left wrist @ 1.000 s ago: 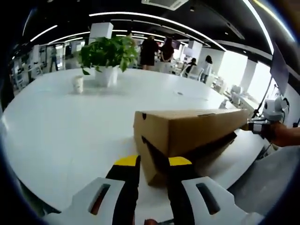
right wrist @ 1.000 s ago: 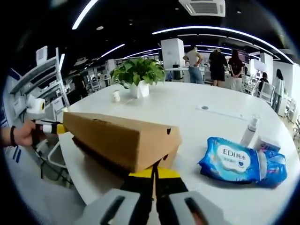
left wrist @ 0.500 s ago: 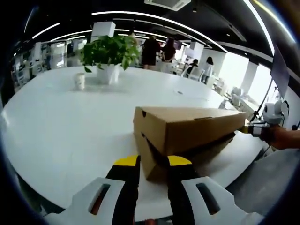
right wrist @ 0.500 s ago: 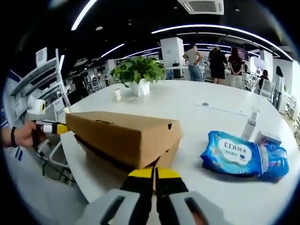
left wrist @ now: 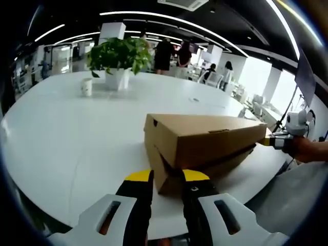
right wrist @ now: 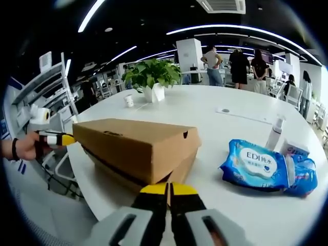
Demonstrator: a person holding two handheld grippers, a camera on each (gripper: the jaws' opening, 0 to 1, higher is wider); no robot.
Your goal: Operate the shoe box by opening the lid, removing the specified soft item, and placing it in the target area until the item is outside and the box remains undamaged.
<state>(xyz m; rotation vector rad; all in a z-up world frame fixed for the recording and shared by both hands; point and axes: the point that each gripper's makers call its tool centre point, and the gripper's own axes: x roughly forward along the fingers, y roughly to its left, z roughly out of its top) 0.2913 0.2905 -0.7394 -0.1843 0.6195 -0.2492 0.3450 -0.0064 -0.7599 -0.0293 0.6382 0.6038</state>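
Hiding its contents, shoe box (right wrist: 138, 148), lid (left wrist: 205, 136) nearly down

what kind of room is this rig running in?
Likely an open-plan office: a large white table with a potted plant, long ceiling strip lights, and people standing among desks behind the cardboard shoe box.

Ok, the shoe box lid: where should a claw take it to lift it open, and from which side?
Take the shoe box lid by its short end lip, coming in level from the end facing the right claw. A dark gap shows under the lid along the side, so the lip looks free to pinch.
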